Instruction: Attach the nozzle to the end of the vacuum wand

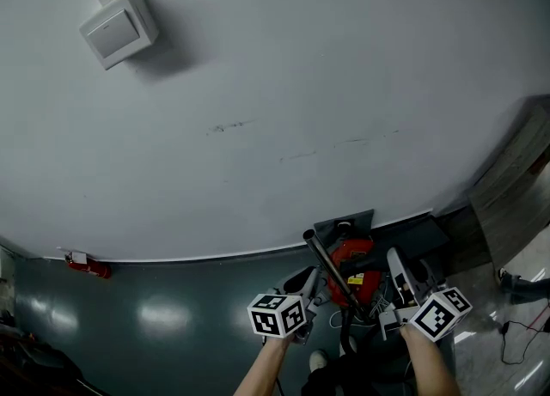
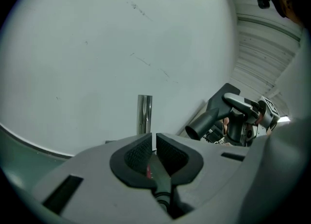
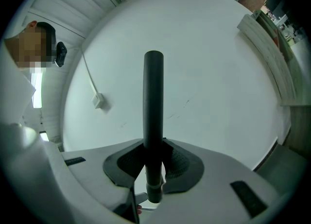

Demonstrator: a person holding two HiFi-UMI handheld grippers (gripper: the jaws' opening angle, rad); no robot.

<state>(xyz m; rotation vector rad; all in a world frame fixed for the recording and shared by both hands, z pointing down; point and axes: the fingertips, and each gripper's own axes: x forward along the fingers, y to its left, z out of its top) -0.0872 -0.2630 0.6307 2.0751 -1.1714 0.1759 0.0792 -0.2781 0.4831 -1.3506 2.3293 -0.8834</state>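
Observation:
The chrome vacuum wand (image 1: 331, 270) slants up from the red vacuum body (image 1: 352, 257) on the floor by the wall. Its shiny tube (image 2: 145, 113) rises just beyond my left gripper (image 2: 152, 140). That gripper (image 1: 302, 281) is shut on a slim dark thing (image 2: 158, 174), which looks like a cord; I cannot tell what it belongs to. My right gripper (image 3: 154, 145) is shut on the nozzle's black tube (image 3: 153, 96), which stands upright between the pads. In the left gripper view the nozzle (image 2: 209, 118), open end toward the wand, is right of it and apart from it.
A pale wall fills most of every view, with a white switch box (image 1: 119, 27) and its cable high up. The dark floor (image 1: 172, 317) meets the wall at a curved line. Loose cables (image 1: 516, 330) lie on the floor at the right.

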